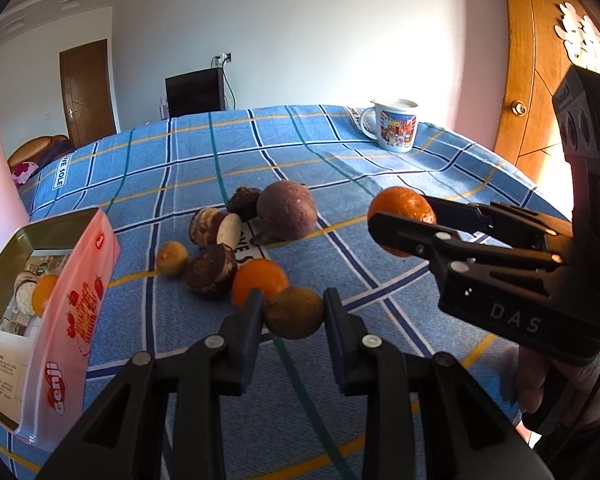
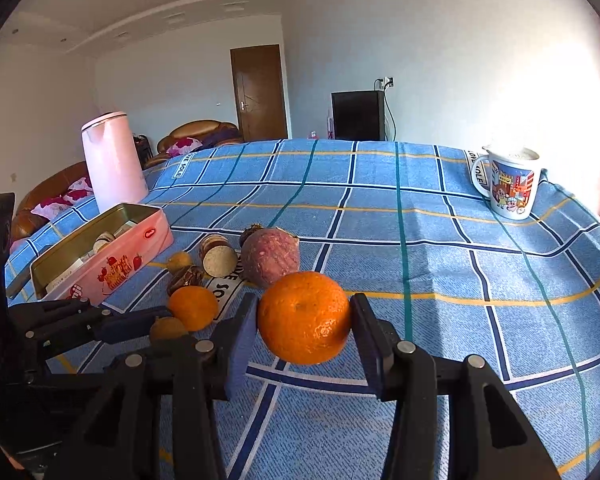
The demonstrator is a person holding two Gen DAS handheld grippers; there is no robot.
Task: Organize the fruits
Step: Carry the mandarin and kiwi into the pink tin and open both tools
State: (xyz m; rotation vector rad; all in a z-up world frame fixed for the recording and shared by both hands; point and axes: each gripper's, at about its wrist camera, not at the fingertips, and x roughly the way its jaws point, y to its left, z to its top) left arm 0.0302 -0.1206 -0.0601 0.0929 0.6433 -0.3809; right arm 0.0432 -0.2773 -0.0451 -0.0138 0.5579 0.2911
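Blue plaid cloth covers the worktop, where the left tool [image 1: 294,310] pinches a brownish fruit [image 1: 295,312] touching a loose mandarin [image 1: 259,282], which may roll, while the right tool [image 2: 305,320] grips another mandarin [image 2: 304,317] aloft that could slip.

A cartoon-printed mug [image 2: 510,184] stands at the far right of the blue plaid tablecloth [image 2: 420,240]. A pink kettle [image 2: 112,162] stands at the far left. Beyond are a brown door [image 2: 260,94], a black cabinet [image 2: 358,116] and a sofa [image 2: 198,134].
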